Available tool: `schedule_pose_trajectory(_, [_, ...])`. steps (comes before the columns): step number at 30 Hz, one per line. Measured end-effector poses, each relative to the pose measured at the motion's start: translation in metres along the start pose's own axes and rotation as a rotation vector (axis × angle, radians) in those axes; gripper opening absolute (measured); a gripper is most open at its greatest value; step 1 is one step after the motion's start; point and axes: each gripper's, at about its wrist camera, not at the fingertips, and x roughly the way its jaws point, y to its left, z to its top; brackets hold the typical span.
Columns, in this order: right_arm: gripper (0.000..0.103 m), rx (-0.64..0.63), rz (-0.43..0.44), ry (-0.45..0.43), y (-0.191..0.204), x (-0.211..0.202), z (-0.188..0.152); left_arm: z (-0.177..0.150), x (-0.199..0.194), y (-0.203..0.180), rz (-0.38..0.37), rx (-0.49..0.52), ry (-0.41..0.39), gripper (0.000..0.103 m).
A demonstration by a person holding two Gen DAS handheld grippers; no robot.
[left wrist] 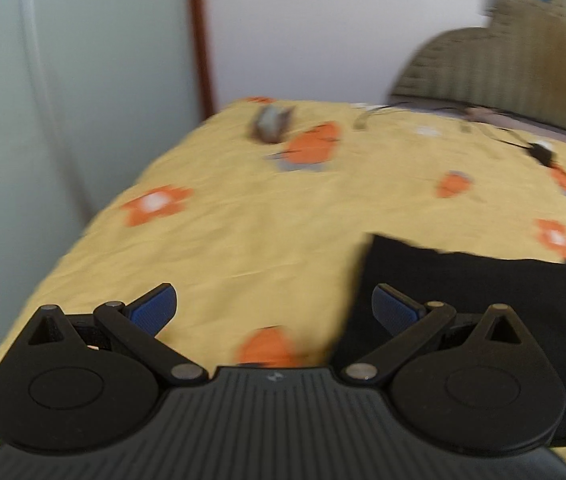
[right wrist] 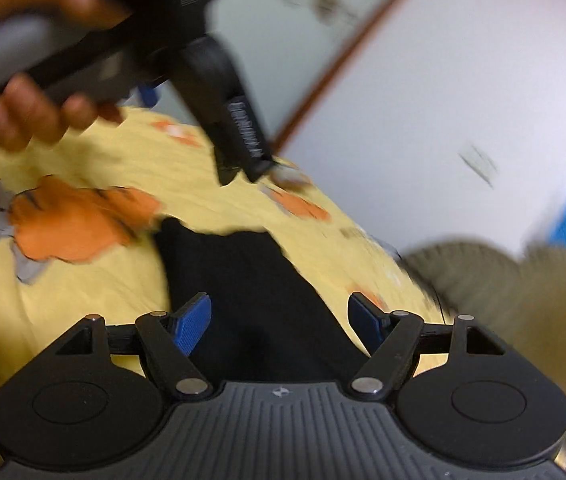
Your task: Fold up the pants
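Note:
The black pants lie flat on a yellow bedsheet with orange flowers, at the right of the left wrist view. My left gripper is open and empty above the sheet, with the pants' left edge by its right finger. In the right wrist view the pants run as a dark strip straight ahead. My right gripper is open and empty, its fingers either side of the strip and above it. The left gripper shows there at the upper left, held in a hand.
A padded olive headboard stands at the bed's far right. A white wall and a pale door with a brown frame lie beyond the bed. A small grey object and dark cables lie near the far end.

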Motion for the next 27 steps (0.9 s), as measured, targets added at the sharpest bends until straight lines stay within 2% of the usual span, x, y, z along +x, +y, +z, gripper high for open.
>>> schedule_pose_trajectory(3, [0.074, -0.100, 0.027, 0.003, 0.030, 0.017, 0.014, -0.003, 0.005, 0.034, 0.026, -0.077, 0.032, 0.103])
schedule_pose_trajectory(5, [0.069, -0.161, 0.025, 0.012, 0.040, 0.031, 0.018, -0.005, 0.006, 0.048, 0.017, -0.107, 0.045, 0.103])
schedule_pose_trajectory(9, [0.056, -0.271, -0.038, 0.060, 0.060, 0.050, 0.020, -0.006, 0.006, 0.052, -0.004, -0.101, 0.045, 0.103])
schedule_pose_trajectory(11, [0.051, -0.314, -0.038, 0.108, 0.063, 0.059, 0.019, -0.008, 0.006, 0.048, -0.018, -0.088, 0.047, 0.103])
schedule_pose_trajectory(14, [0.050, -0.292, 0.020, 0.147, 0.066, 0.052, 0.018, -0.010, 0.010, 0.043, -0.080, -0.091, 0.059, 0.103])
schedule_pose_trajectory(16, [0.050, -0.312, 0.002, 0.148, 0.070, 0.056, 0.015, -0.011, 0.017, 0.042, -0.133, -0.111, 0.085, 0.103])
schedule_pose_trajectory(21, [0.047, -0.379, -0.038, 0.102, 0.080, 0.066, 0.020, -0.017, 0.033, 0.051, -0.266, -0.257, 0.188, 0.103])
schedule_pose_trajectory(24, [0.014, -0.380, -0.012, 0.124, 0.081, 0.078, 0.020, -0.019, 0.043, 0.054, -0.372, -0.344, 0.265, 0.103])
schedule_pose_trajectory(27, [0.010, -0.322, -0.024, 0.095, 0.074, 0.073, 0.019, -0.018, 0.051, 0.048, -0.452, -0.377, 0.310, 0.103])
